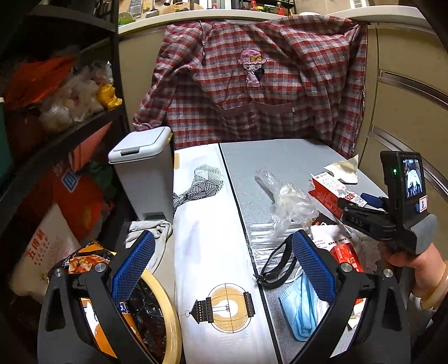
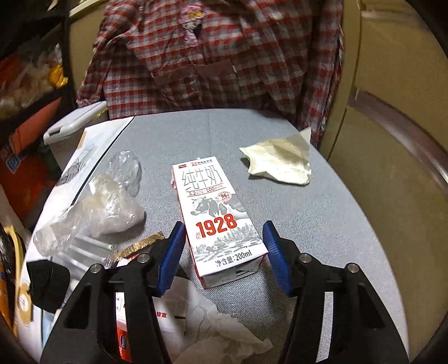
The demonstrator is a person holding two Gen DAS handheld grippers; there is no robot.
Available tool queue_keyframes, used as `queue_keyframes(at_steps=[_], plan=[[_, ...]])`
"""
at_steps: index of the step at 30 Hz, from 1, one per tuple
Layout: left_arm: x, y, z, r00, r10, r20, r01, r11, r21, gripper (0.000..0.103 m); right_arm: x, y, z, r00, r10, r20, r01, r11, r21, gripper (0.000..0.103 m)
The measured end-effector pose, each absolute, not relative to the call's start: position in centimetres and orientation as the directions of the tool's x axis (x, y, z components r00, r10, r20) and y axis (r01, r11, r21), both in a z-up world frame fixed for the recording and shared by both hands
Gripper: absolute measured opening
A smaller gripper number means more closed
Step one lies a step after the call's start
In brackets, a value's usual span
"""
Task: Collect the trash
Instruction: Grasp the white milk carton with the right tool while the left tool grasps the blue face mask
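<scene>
1. Left wrist view: the left tool (image 1: 224, 277) hangs wide open and empty over the desk (image 1: 280, 156), near a soft blue mask (image 1: 301, 310).
2. Right wrist view: the right tool (image 2: 224, 252) straddles the milk carton (image 2: 215, 212) lying flat on the desk, pads not quite touching. The carton is probably light, stiff and crushable; its long sides suit gripping.

A home kitchen corner. A checked apron (image 1: 252, 92) hangs from the counter (image 1: 196, 16), which carries bottles (image 1: 268, 7) and a grater (image 1: 135, 8). Below the apron stands a small table (image 1: 280, 159); left of it a pedal bin (image 1: 142, 168), and further left a dark shelf (image 1: 92, 117) stuffed with food bags (image 1: 75, 95). Cream cabinet fronts (image 1: 406, 92) run right of the apron.
</scene>
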State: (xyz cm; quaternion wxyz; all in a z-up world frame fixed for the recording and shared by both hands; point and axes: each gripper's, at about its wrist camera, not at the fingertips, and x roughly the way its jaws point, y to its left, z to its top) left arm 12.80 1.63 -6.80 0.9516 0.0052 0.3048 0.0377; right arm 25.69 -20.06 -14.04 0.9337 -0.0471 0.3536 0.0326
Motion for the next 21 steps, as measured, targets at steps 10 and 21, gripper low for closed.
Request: queue_keyframes(at_steps=[10, 21], plan=[[12.2, 1.0, -6.9, 0.821, 0.061, -0.567, -0.044, 0.998, 0.044, 0.095, 23.5, -20.8, -12.5, 0.811, -0.010, -0.585, -0.029, 0.998, -0.057, 0.052], [10.8, -1.8, -9.8, 0.797, -0.061, -0.601, 0.059, 0.998, -0.023, 0.095, 20.4, -22.5, -9.0, 0.863, -0.025, -0.505, 0.022, 1.000, -0.011, 0.051]])
